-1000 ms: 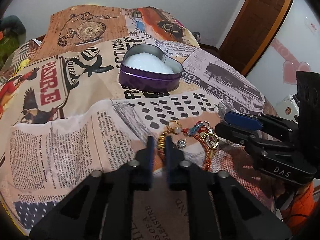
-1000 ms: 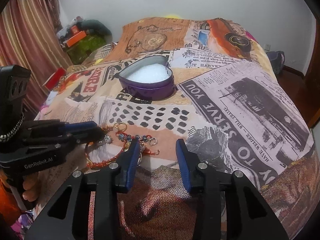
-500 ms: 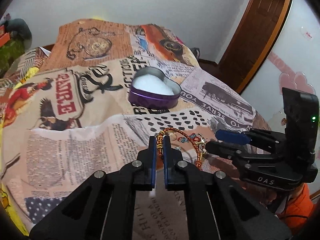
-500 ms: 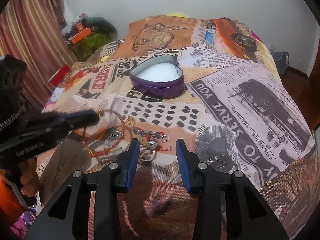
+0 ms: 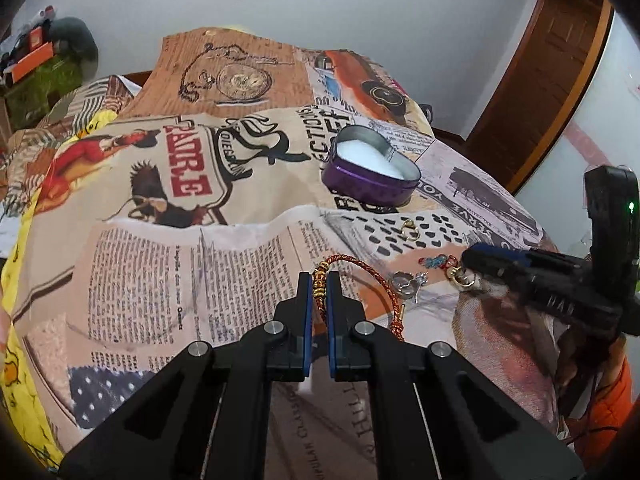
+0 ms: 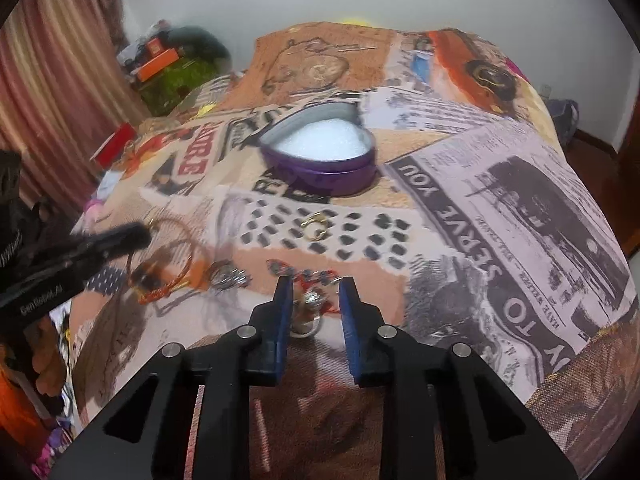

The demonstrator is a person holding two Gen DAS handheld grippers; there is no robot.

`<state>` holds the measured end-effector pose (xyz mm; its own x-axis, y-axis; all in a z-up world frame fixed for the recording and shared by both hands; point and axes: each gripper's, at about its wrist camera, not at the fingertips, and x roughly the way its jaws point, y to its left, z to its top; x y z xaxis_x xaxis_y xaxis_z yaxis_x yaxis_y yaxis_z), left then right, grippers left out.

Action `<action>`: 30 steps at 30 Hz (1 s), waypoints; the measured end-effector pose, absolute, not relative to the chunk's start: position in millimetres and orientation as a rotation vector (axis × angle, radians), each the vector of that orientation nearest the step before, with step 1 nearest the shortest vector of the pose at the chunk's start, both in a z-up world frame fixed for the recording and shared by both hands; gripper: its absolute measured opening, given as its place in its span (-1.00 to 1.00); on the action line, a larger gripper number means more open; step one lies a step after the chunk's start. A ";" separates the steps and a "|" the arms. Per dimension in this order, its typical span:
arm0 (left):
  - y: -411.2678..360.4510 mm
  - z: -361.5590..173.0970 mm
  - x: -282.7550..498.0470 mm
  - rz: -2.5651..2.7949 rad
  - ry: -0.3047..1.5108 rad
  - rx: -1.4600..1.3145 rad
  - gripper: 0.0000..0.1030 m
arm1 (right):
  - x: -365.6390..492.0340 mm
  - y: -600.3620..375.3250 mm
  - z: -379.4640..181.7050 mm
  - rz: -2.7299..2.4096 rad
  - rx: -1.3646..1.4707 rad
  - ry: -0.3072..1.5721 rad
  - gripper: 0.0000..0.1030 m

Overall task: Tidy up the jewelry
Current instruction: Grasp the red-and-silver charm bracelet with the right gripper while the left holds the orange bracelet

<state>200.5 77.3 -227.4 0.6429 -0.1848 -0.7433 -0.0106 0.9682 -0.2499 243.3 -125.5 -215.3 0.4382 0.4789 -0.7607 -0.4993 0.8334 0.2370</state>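
Left wrist view: purple heart tin (image 5: 370, 174) holds white foam; left claw (image 5: 319, 286) clamps the red cord bracelet (image 5: 362, 280); right claw (image 6: 315, 300) gapes over a ring (image 6: 308, 320).

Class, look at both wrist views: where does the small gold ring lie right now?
The gold ring lies alone on the bedspread's black-spotted patch, just nearer the cameras than the purple heart-shaped tin, beyond the other jewelry.

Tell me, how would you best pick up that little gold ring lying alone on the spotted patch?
Probably from straight above, pinching across the gold ring's thin band. It lies flat on the bedspread, so a side approach would likely just push it. Its ornament looks bumpy; grip the plain band opposite. Nothing touches it, and the purple tin sits well behind.
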 end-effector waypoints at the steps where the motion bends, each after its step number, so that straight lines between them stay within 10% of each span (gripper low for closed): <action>1: 76.8 -228.5 200.9 -0.100 0.871 -0.240 -0.91 | 245.0 -129.6 -214.4 0.595 -0.007 0.933 -0.61; 30: 62.9 -211.1 193.5 -0.086 0.819 -0.192 -0.91 | 238.1 -132.0 -215.2 0.597 -0.056 0.924 -0.90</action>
<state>193.5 62.9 -211.1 0.6806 -0.1501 -0.7171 0.0024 0.9792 -0.2027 238.1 -132.0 -215.2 0.4539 0.4598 -0.7633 -0.5065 0.8379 0.2035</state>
